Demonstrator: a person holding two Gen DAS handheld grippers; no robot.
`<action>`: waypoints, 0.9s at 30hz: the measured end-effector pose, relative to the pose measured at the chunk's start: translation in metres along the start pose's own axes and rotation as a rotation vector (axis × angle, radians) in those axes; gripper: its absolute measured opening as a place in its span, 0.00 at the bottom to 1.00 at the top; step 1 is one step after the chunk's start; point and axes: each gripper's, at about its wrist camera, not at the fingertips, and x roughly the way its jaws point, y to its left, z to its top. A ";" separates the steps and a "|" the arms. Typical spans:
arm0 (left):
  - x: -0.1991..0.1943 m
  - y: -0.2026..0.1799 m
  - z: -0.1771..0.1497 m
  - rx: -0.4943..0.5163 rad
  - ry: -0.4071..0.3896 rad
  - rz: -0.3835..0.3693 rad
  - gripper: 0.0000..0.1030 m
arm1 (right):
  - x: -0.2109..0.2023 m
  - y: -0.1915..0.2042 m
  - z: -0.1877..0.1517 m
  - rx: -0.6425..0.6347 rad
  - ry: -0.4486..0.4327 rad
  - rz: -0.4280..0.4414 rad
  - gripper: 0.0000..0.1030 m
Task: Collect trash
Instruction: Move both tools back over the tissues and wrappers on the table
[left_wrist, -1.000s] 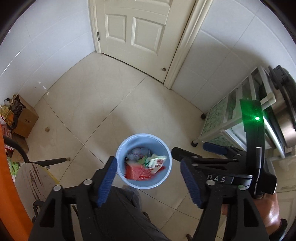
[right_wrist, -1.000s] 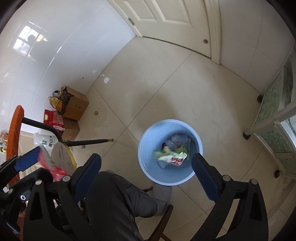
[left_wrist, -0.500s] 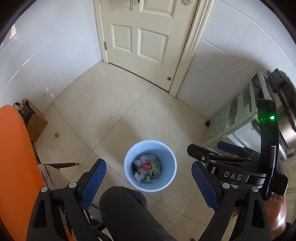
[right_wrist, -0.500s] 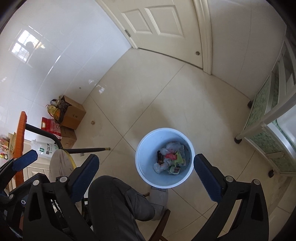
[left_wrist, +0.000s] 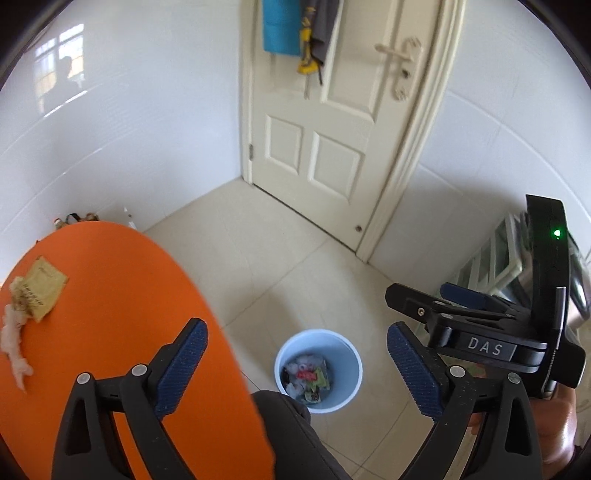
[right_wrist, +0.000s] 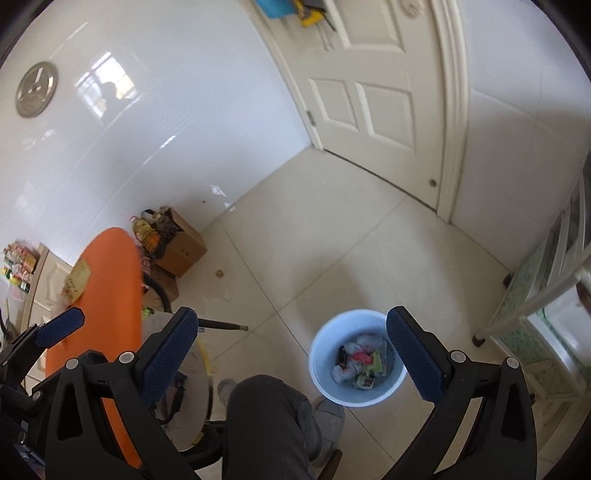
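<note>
A pale blue bin (left_wrist: 349, 387) stands on the floor far below, with several wrappers and tissues (left_wrist: 306, 374) in it. My left gripper (left_wrist: 299, 354) hangs high above it; its jaws are opening and nothing is between them. Beside it, on the right of the left wrist view, is my right gripper (left_wrist: 421, 295). In the right wrist view the right gripper (right_wrist: 291, 350) stands open and empty above the bin (right_wrist: 321, 356). On the orange table (left_wrist: 110, 295) at the left lie a tan packet (left_wrist: 38, 288) and a white crumpled tissue (left_wrist: 13, 347).
A person's grey-trousered leg (right_wrist: 266, 417) and shoe sit beside the bin. A cream door (left_wrist: 332, 129) closes the far corner. A cardboard box (right_wrist: 181, 247) stands by the white wall, a white shelf unit (right_wrist: 546, 302) at the right, and a round stool (right_wrist: 184, 398) under the table.
Both grippers have risen and tipped up, so the bin looks smaller and the orange table top has come into view. The left jaws have widened. A red wrapper by the left gripper is gone.
</note>
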 end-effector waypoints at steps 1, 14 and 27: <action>-0.010 0.007 -0.004 -0.012 -0.018 0.012 0.94 | -0.005 0.012 0.002 -0.021 -0.012 0.010 1.00; -0.152 0.086 -0.075 -0.212 -0.224 0.177 0.98 | -0.054 0.155 0.008 -0.254 -0.130 0.135 1.00; -0.269 0.126 -0.184 -0.415 -0.345 0.384 0.99 | -0.084 0.287 -0.016 -0.499 -0.210 0.269 1.00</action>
